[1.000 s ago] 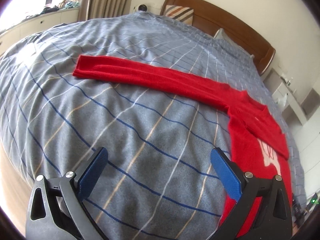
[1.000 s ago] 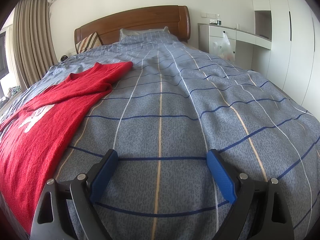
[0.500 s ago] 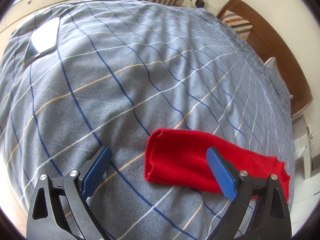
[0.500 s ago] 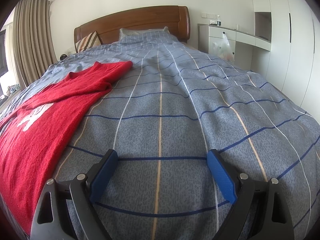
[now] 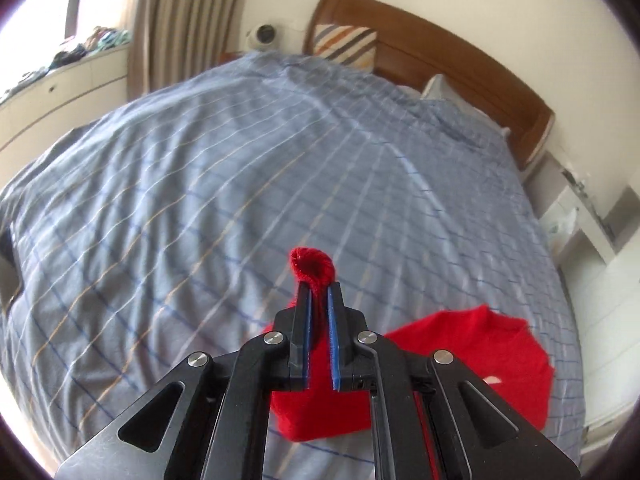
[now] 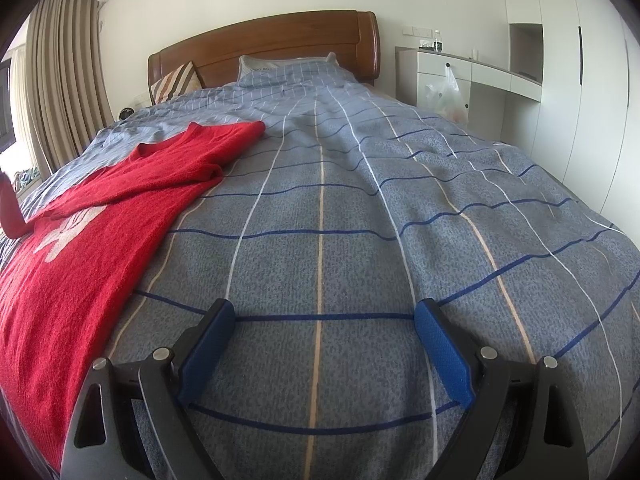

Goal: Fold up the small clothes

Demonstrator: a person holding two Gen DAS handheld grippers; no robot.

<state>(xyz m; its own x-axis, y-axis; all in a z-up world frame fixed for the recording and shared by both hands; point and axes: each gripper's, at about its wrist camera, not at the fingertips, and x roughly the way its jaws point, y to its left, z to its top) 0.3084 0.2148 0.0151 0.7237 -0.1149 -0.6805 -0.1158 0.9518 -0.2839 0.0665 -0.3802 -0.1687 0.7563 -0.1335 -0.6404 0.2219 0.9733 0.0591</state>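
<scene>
Left gripper (image 5: 319, 294) pinches a red sleeve end, lifted off the bed; right gripper (image 6: 325, 344) spread, holding nothing.

Left wrist view: the blue pads (image 5: 306, 332) are pressed together on the sleeve (image 5: 312, 268), whose cuff bunches into a small loop above the fingertips — the rest of the red fabric hangs below and trails to the sweater (image 5: 472, 356) lying on the bedspread at lower right. Picture is somewhat blurred. Right wrist view: jaws stand wide over the bare checked bedspread (image 6: 360, 208), pads clear of any cloth. The sweater body, white print on its front, lies flat along the left half of the bed, neckline toward the headboard (image 6: 280, 40) — well to the left of the right gripper, not touching it. A striped cushion (image 6: 174, 84) leans at the headboard; curtains (image 6: 60, 80) at far left.
</scene>
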